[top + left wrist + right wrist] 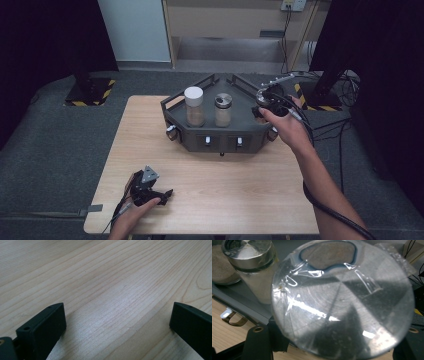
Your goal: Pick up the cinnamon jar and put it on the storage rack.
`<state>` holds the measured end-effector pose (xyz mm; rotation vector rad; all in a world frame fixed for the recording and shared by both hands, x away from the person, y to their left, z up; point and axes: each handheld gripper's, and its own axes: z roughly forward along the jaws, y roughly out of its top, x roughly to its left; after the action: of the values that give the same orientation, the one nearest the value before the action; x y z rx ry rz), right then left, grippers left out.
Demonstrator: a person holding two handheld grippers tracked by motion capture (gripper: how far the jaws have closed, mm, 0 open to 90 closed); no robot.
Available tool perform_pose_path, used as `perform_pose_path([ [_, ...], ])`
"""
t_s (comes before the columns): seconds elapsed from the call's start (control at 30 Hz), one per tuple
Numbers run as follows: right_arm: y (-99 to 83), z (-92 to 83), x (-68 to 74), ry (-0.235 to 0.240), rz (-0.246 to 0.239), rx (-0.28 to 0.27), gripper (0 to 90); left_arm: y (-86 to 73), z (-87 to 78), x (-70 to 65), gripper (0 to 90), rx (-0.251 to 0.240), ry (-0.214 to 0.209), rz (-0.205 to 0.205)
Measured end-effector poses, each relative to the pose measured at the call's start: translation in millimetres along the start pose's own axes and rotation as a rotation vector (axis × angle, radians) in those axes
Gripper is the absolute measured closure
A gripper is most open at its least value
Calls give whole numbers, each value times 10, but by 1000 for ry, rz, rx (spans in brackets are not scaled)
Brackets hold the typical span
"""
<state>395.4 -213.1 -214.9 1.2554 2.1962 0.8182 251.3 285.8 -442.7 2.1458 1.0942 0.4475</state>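
Note:
My right gripper [268, 103] is shut on a jar with a round metal lid [264, 93] at the right end of a dark tray [200, 141]. In the right gripper view the shiny lid [342, 297] sits close up between the two black jaws of the right gripper [334, 342]. Two more jars stand upright in the tray: one with a white lid [194, 106] and one with a metal lid [223, 110], both with pale sandy contents. My left gripper [146, 184] rests on the wooden table [225, 185] near its front left. That left gripper [117, 320] is open over bare wood.
The tray has raised rims and small white-tipped knobs [207, 141] along its front. Beside my held lid stands the second metal-lidded jar [249, 260]. Grey carpet surrounds the table, with cables [330, 125] on the floor at the right.

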Motion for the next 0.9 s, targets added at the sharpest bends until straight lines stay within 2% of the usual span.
perform_pose_path([
  [0.5, 80, 161, -40, 6, 15, 8, 316, 2, -1, 4, 0, 1, -2, 1],
  [0.9, 160, 271, -17, -1, 17, 16, 316, 2, -1, 4, 0, 1, -2, 1],
])
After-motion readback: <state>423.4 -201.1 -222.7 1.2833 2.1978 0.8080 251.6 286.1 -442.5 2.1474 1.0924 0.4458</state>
